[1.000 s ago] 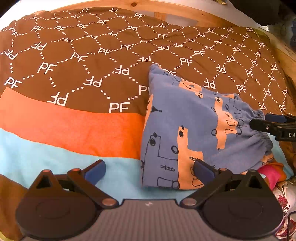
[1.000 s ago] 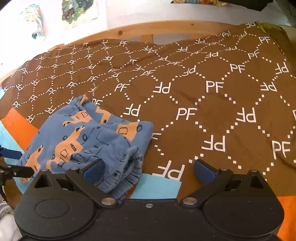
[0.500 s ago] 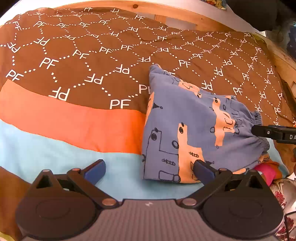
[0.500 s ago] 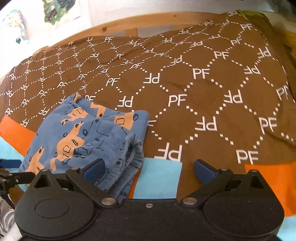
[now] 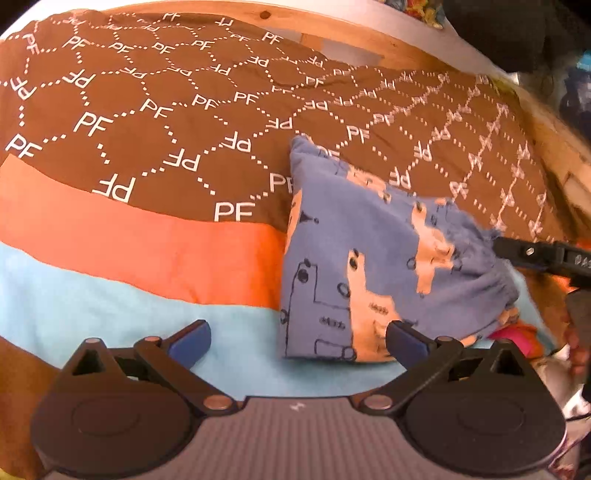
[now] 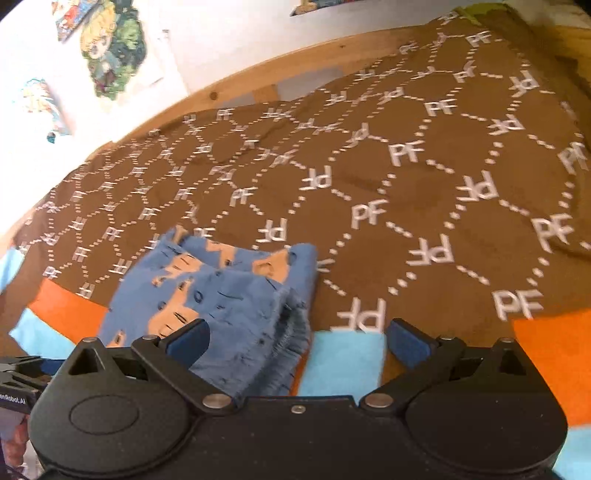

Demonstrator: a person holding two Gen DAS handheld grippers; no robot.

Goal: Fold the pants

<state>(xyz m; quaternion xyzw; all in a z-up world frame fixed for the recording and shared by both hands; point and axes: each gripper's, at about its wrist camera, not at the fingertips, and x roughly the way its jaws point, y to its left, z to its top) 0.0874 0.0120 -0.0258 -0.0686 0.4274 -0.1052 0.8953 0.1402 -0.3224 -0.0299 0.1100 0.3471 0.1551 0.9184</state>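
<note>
Since a second ago: both my grippers had drawn back from the pants; the folded bundle itself had kept its place on the blanket.

Item 1, pants (image 5: pixel 373 266): blue, printed with orange figures and dark line drawings. They lay folded into a compact bundle on the blanket, across the border where the brown field met the orange and light-blue bands. The gathered waistband faced my right gripper; the far corner pointed toward the wooden bed frame (image 5: pixel 354 33).

Item 2, left gripper (image 5: pixel 297 338): jaws were spread wide, holding nothing. It hovered over the light-blue band; its right fingertip showed in front of the bundle's near edge, though I could not tell whether it touched.

Item 3, right gripper (image 6: pixel 297 338): jaws likewise released and empty. The waistband end of the pants (image 6: pixel 229 306) sat just behind its left fingertip; contact could not be judged. In the left wrist view its dark finger showed at the right edge, just beside the waistband.

Item 4, blanket (image 5: pixel 147 155): brown with a white dotted lattice and "PF" lettering, with orange and light-blue bands nearer me.

Item 5, wall pictures (image 6: pixel 110 48): colourful, blurred, above the frame.

Item 6, pink and orange cloth (image 5: pixel 513 334): partly hidden beneath the bundle's right end.
</note>
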